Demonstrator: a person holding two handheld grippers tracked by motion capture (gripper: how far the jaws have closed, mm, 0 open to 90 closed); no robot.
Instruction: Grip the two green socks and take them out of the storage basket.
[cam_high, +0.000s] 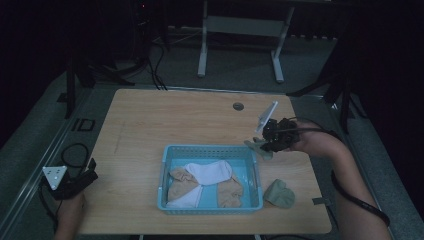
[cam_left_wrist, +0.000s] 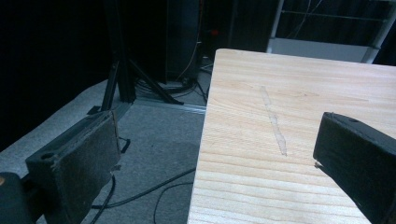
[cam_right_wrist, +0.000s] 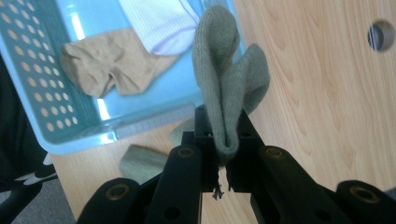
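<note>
My right gripper (cam_high: 266, 144) hangs above the table just past the blue basket's (cam_high: 210, 150) far right corner, shut on a grey-green sock (cam_high: 261, 146). In the right gripper view the sock (cam_right_wrist: 229, 79) is pinched between the jaws (cam_right_wrist: 223, 140) and droops over the basket rim (cam_right_wrist: 140, 123). Inside the basket lie a white sock (cam_high: 212, 171) and tan socks (cam_high: 182, 182). A second grey-green sock (cam_high: 280, 194) lies on the table to the right of the basket. My left gripper (cam_high: 86, 177) rests at the table's left front edge, its jaws apart with nothing between them (cam_left_wrist: 210, 154).
The wooden table (cam_high: 190, 115) has a round cable hole (cam_high: 238, 106) near its far edge. Beyond it stands a white desk frame (cam_high: 240, 30) on grey floor. Cables lie on the floor at the left (cam_left_wrist: 154, 186).
</note>
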